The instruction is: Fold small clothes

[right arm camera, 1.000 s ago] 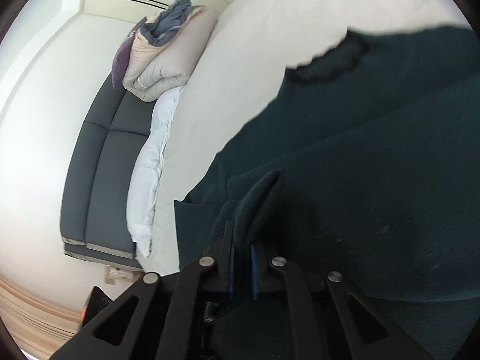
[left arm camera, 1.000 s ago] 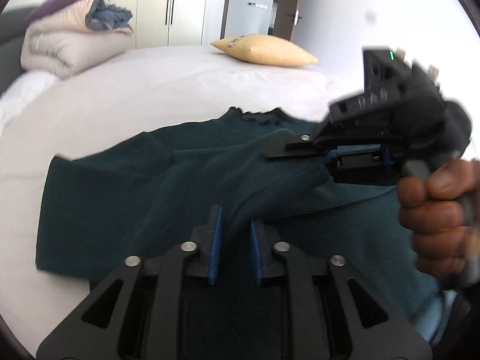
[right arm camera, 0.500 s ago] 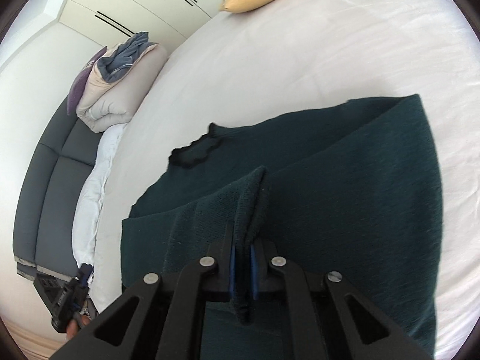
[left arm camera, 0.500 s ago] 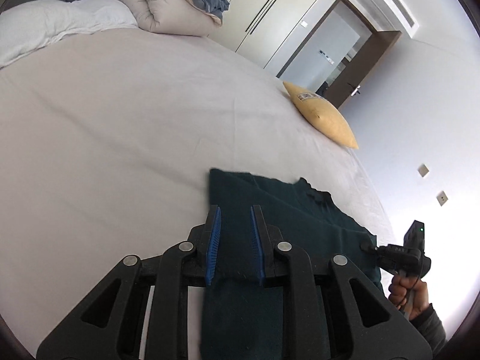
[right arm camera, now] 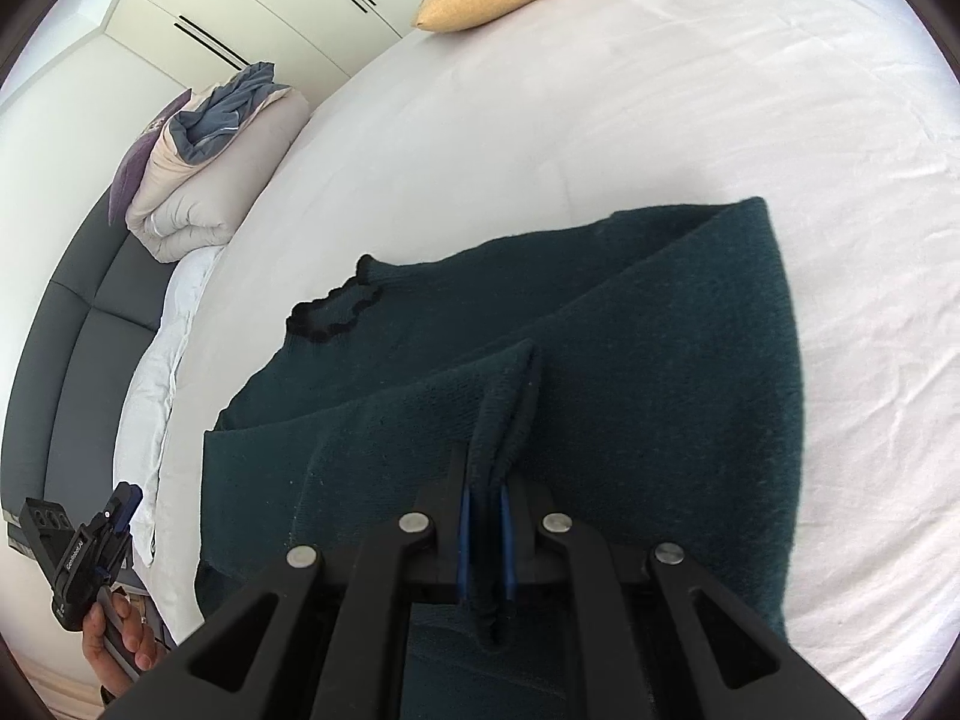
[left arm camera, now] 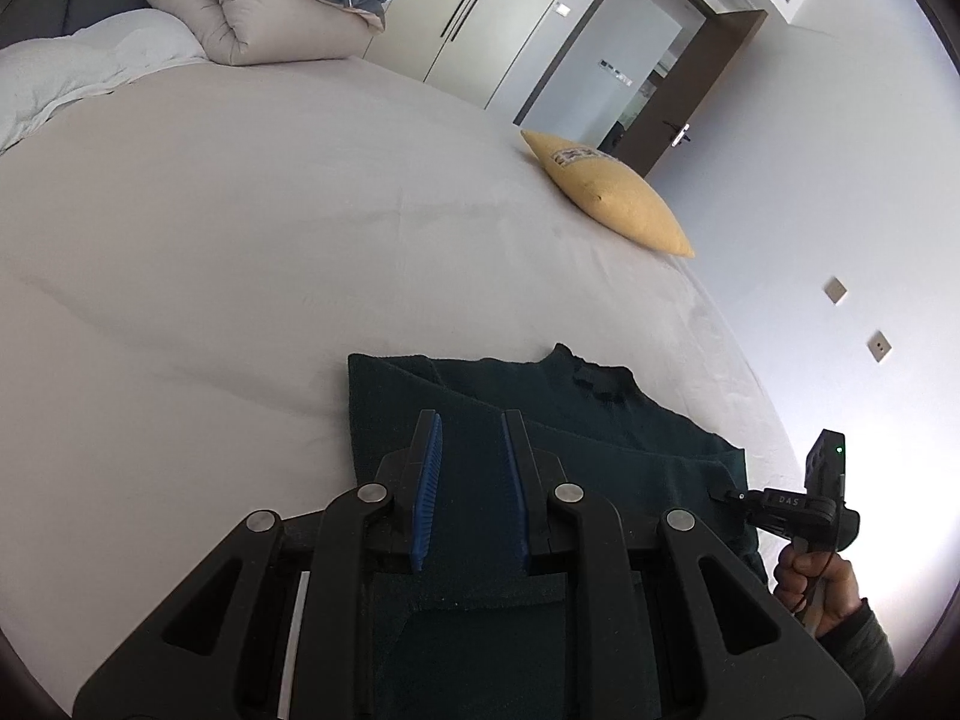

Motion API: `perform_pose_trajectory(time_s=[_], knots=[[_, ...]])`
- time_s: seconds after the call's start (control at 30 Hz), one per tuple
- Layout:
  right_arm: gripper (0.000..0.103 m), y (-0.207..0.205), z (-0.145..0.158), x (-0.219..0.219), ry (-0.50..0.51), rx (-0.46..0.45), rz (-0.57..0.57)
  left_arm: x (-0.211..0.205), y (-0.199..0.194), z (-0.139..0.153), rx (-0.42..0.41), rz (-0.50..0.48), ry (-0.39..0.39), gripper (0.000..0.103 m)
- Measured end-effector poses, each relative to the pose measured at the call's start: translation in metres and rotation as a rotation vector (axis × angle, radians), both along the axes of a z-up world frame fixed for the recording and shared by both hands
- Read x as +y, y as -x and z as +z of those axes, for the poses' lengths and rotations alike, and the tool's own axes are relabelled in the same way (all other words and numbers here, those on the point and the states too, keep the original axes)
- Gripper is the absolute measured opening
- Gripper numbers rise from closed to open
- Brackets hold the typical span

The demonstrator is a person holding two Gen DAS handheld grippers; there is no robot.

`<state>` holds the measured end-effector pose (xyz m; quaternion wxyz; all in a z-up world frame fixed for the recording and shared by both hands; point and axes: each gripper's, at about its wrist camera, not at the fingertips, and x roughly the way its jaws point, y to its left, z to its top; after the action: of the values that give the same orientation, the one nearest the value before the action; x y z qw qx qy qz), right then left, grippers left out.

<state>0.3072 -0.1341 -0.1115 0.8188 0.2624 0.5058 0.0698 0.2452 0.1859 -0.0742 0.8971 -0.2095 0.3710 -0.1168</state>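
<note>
A dark green knitted sweater (right arm camera: 660, 360) lay on the bed (left arm camera: 240, 252), partly folded, its fuzzy wool doubled into long flat layers with soft rounded fold edges. Its small scalloped collar (right arm camera: 333, 315) sat on the far-left side in the right wrist view, trimmed in a darker yarn.

The right gripper (right arm camera: 483, 510) was clenched on a pinched ridge of the sweater's knit: the fabric rose in a narrow crease between the 2 blue ribbed pads and hung out below them. In the left wrist view this same gripper appeared at the right edge, nose touching the sweater's right border, held by a hand (left arm camera: 807, 579) in a grey sleeve.

The left gripper (left arm camera: 471, 456) had its 2 blue pads a little apart, with a flat band of the sweater running between them and under the black frame. I cannot tell from the pictures whether the pads actually pressed the cloth. In the right wrist view it showed small at the lower left, off the bed's edge, held by a hand (right arm camera: 117, 636).

The bed sheet was pale, smooth and faintly wrinkled. A plump mustard-yellow cushion (left arm camera: 606, 198) lay at the far side, and a rolled beige quilt (left arm camera: 258, 18) with a blue-grey lining sat at the far left beside a white duvet (left arm camera: 72, 72). A dark padded headboard (right arm camera: 72, 360) stood behind.
</note>
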Motion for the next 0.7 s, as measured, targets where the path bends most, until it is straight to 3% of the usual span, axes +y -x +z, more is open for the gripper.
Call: perform_pose_trajectory(time_s=[0.23, 0.37, 0.47, 0.6, 0.7], knots=[[0.009, 0.001, -0.006, 0.000, 0.009, 0.001, 0.006, -0.029, -0.033, -0.021, 0.093, -0.070, -0.072, 0.019], [0.009, -0.001, -0.004, 0.000, 0.011, 0.006, 0.006, -0.053, -0.061, -0.044, 0.172, -0.142, -0.165, 0.019], [0.010, -0.001, -0.002, 0.006, 0.052, 0.005, 0.027, -0.059, -0.071, -0.067, 0.214, -0.142, -0.221, 0.019], [0.009, 0.001, -0.007, 0.000, 0.023, 0.003, 0.025, -0.053, -0.069, -0.093, 0.209, -0.127, -0.192, 0.019], [0.008, 0.002, -0.012, -0.004, -0.005, -0.011, 0.023, -0.043, -0.069, -0.102, 0.192, -0.130, -0.121, 0.019]])
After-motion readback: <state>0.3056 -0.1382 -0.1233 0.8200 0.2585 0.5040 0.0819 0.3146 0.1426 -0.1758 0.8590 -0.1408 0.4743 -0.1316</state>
